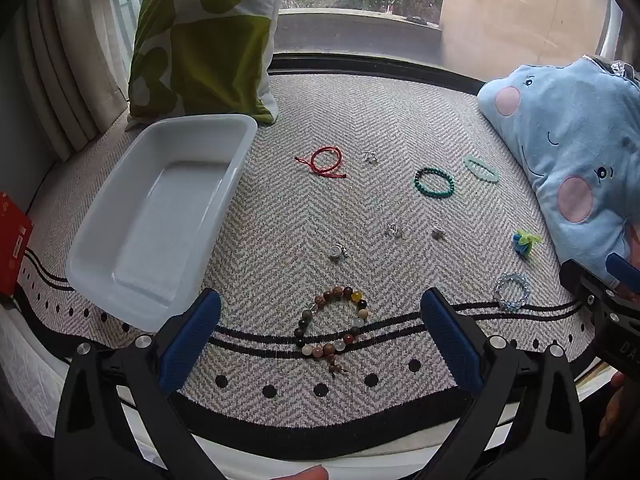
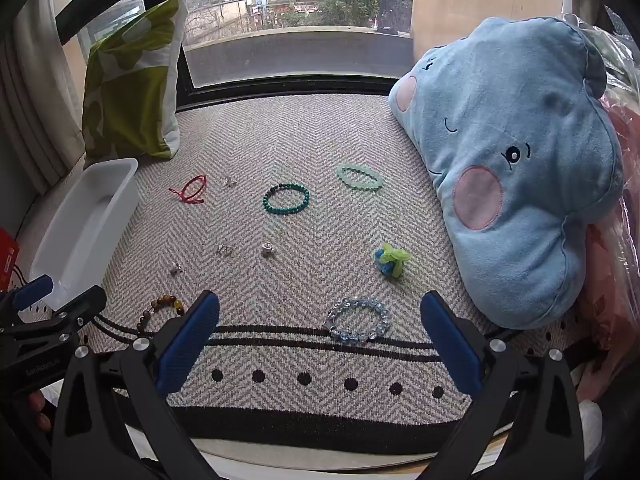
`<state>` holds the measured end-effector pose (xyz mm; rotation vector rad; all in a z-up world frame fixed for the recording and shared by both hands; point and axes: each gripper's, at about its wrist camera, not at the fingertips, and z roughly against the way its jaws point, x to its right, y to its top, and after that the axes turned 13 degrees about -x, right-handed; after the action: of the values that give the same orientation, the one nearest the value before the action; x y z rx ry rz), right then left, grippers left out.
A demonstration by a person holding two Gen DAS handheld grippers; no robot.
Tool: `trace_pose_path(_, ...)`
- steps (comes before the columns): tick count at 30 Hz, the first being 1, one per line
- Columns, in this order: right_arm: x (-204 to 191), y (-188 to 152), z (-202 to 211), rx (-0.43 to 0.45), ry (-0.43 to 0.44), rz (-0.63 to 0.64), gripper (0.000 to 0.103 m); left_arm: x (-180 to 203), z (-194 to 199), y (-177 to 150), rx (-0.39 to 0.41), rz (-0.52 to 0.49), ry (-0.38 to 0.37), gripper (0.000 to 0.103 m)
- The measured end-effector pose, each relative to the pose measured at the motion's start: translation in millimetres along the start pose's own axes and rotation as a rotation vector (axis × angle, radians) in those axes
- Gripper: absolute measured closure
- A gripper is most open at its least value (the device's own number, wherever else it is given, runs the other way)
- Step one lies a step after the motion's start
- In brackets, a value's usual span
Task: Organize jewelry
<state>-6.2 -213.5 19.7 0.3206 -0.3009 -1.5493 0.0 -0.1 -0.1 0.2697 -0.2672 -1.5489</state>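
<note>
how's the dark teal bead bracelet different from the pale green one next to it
The dark teal bracelet has deep, opaque beads with a few darker ones; the pale green bracelet looks light and milky throughout. The teal one lies as a near-round loop, the pale one as a flattened oval. The pale one sits closer to the blue cushion. Both lie flat on the mat, apart, untouched.

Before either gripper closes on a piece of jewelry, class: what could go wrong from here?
1. The small silver pieces lie flat on the woven mat; wide pads may miss them or snag the weave.
2. The mixed-bead bracelet below the open left gripper could slip if pinched by one bead.
3. The white tray sits far left of the open right gripper, a long carry.
</note>
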Motion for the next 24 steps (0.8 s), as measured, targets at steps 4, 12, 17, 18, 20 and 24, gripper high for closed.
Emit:
trace_pose_path(4, -0.1, -0.1, -0.1, 0.001, 0.000, 0.000, 0.003, 0.0, 0.1, 0.1, 0.000, 0.001, -0.001, 0.005)
trace_pose_path(12, 0.1, -0.3, -0.4, -0.001, 0.000, 0.000, 0.003, 0.0, -0.9, 2.7, 0.002, -0.003, 0.003, 0.005)
trace_pose_path(17, 0.3, -0.5, -0.6, -0.001, -0.001, 0.000, 0.003, 0.1, -0.8, 2.1, 0.002, -0.003, 0.004, 0.005)
trace_pose_path(18, 0.4, -0.5, -0.6, -0.001, -0.001, 0.000, 0.003, 0.1, -0.9, 2.3, 0.002, -0.003, 0.004, 0.005)
trace_pose_path(20, 0.4, -0.5, -0.6, -0.001, 0.000, 0.000, 0.003, 0.1, -1.0, 2.5, 0.002, -0.003, 0.004, 0.005)
trace_pose_path(24, 0.3, -0.4, -0.5, -0.001, -0.001, 0.000, 0.003, 0.4, -0.9, 2.1, 0.002, -0.004, 0.006, 0.005)
